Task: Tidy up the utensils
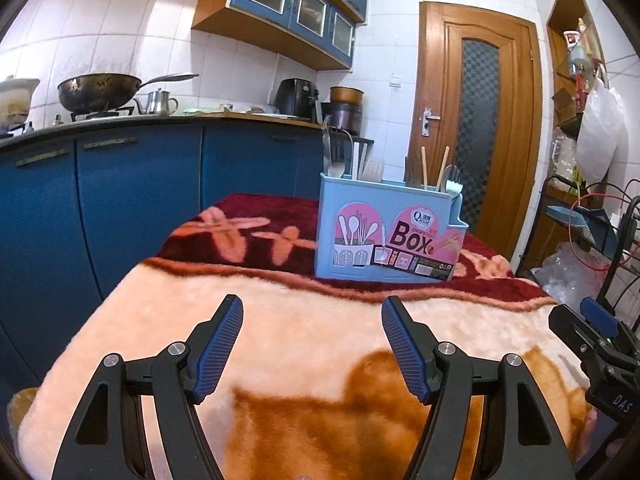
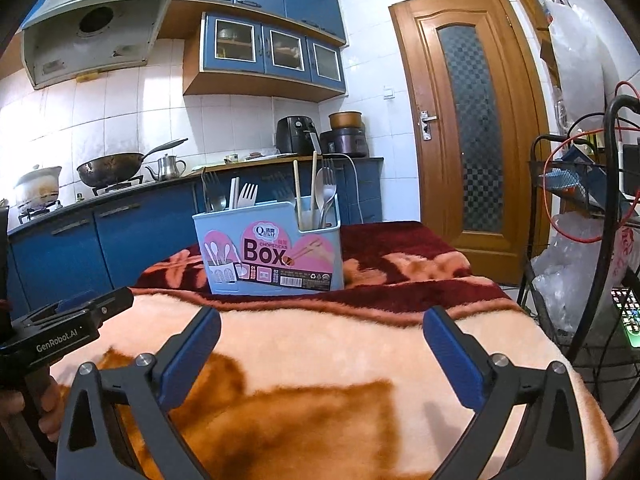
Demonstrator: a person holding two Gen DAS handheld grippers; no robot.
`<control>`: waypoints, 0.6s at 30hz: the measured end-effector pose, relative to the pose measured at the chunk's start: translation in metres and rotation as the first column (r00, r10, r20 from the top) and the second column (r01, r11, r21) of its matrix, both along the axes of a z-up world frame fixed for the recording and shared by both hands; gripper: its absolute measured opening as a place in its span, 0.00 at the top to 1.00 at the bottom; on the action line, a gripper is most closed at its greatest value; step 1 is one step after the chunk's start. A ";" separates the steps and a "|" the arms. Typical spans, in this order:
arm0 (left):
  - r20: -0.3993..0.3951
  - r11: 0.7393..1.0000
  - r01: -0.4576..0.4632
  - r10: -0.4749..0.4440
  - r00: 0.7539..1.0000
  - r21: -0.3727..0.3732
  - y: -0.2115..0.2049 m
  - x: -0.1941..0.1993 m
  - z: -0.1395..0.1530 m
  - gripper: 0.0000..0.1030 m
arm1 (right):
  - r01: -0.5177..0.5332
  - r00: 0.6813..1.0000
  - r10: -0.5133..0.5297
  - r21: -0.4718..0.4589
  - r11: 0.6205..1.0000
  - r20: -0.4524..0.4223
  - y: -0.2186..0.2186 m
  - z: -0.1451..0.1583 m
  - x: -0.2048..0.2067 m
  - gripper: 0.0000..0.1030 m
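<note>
A light blue chopsticks box with a pink label stands upright at the far end of the blanket-covered table. Forks, spoons and wooden chopsticks stick up out of its compartments. The right wrist view shows the same box with its utensils. My left gripper hovers low over the peach part of the blanket, open, nothing between its fingers. Well short of the box, my right gripper is open too and holds nothing. Each gripper shows at the edge of the other's view.
A blue kitchen counter with a wok, a kettle and an air fryer runs behind the table. A wooden door is at the back right. A black wire rack with cables and plastic bags stands close to the table's right side.
</note>
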State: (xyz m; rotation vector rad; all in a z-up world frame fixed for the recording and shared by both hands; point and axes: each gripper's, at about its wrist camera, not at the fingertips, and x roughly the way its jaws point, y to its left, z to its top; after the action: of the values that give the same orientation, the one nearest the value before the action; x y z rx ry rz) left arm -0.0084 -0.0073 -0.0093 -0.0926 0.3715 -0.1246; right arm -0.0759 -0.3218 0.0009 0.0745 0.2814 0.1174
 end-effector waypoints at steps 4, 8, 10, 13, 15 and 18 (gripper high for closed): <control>-0.001 1.000 -0.002 0.002 1.000 0.004 0.000 0.000 0.000 0.29 | -0.002 1.000 0.002 0.007 1.000 -0.003 0.000 -0.001 0.000 0.00; -0.008 1.000 -0.004 0.004 1.000 0.017 -0.002 0.000 -0.001 0.29 | -0.006 1.000 0.006 0.017 1.000 -0.009 -0.001 -0.002 0.001 0.00; -0.007 1.000 -0.004 0.004 1.000 0.022 -0.003 -0.001 -0.001 0.29 | -0.006 1.000 0.007 0.018 1.000 -0.009 -0.001 -0.002 0.001 0.00; -0.012 1.000 -0.002 0.002 1.000 0.026 -0.004 0.000 -0.001 0.29 | -0.006 1.000 0.006 0.017 1.000 -0.011 -0.001 -0.002 0.002 0.00; -0.017 0.999 -0.008 0.009 1.000 0.034 -0.005 0.001 0.000 0.29 | -0.005 1.000 0.006 0.019 1.000 -0.016 -0.001 -0.001 0.003 0.00; -0.011 0.999 -0.008 0.008 1.000 0.037 -0.005 0.000 0.000 0.29 | -0.003 1.000 0.003 0.023 1.000 -0.015 -0.001 -0.001 0.002 0.00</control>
State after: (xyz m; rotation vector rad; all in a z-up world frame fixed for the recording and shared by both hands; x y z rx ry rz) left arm -0.0080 -0.0122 -0.0093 -0.0583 0.3848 -0.1091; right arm -0.0739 -0.3231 -0.0005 0.0975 0.2957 0.1231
